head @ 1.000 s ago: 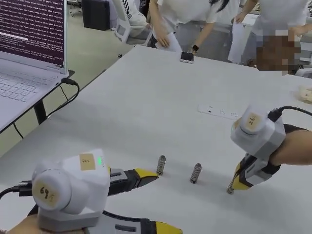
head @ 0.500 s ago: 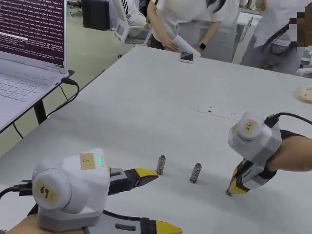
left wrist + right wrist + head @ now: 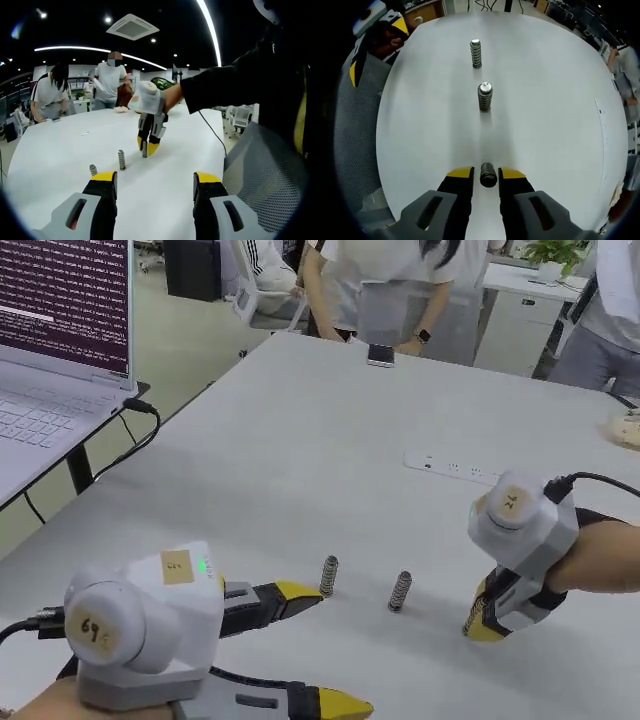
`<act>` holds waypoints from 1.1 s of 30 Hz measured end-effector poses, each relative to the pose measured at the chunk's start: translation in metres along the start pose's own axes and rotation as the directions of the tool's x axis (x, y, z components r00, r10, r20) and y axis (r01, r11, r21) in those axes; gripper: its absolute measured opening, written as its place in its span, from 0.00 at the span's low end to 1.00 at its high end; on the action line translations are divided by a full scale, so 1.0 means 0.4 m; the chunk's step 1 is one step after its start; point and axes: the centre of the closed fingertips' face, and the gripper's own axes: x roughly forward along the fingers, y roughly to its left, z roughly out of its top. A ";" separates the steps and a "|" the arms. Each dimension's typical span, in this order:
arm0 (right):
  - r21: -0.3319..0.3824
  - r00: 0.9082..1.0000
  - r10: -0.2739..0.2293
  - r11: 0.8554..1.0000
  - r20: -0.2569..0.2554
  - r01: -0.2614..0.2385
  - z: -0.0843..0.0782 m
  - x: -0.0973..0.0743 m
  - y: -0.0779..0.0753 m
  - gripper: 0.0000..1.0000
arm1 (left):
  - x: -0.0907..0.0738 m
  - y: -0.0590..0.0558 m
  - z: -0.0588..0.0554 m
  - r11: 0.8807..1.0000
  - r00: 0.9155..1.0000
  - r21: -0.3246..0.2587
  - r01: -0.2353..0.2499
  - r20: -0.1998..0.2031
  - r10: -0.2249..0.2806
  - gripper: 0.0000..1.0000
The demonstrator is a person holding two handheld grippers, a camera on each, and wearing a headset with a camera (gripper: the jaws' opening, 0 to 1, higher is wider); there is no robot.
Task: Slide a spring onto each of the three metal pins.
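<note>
**Springs in a row, right tongs straddling the end one**

Springs stand upright in a line on the white table (image 3: 300,440). The right gripper (image 3: 487,169) points down over the third spring (image 3: 488,175). Its jaws are set narrow on either side of the coil, and a thin strip of table shows at each side. In the head view this gripper's body hides that spring. The middle spring (image 3: 485,96) and the far spring (image 3: 476,53) stand free beyond it, well apart, and a metal pin head (image 3: 485,88) shows at the top of the middle one.

The left gripper (image 3: 155,181) sits low near the far spring with its jaws wide and nothing between them.

Further up the table lie a power strip (image 3: 447,469) and a phone (image 3: 382,356). A laptop (image 3: 50,330) sits on a side stand to the left. People (image 3: 385,285) stand at the far end.
</note>
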 end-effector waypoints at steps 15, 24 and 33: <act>0.099 0.979 -0.120 0.990 0.167 0.105 -0.020 -0.081 0.001 0.43 | 0.001 0.011 0.004 1.000 1.000 -0.004 -0.015 0.006 0.015 0.58; 0.178 0.929 -0.209 0.971 0.306 0.160 -0.017 -0.150 0.043 0.51 | -0.001 0.027 0.010 0.999 0.999 -0.008 -0.033 0.013 0.034 0.58; 0.272 0.848 -0.294 0.944 0.441 0.186 0.002 -0.225 0.092 0.56 | -0.015 0.045 0.012 0.998 0.998 -0.011 -0.062 0.016 0.062 0.60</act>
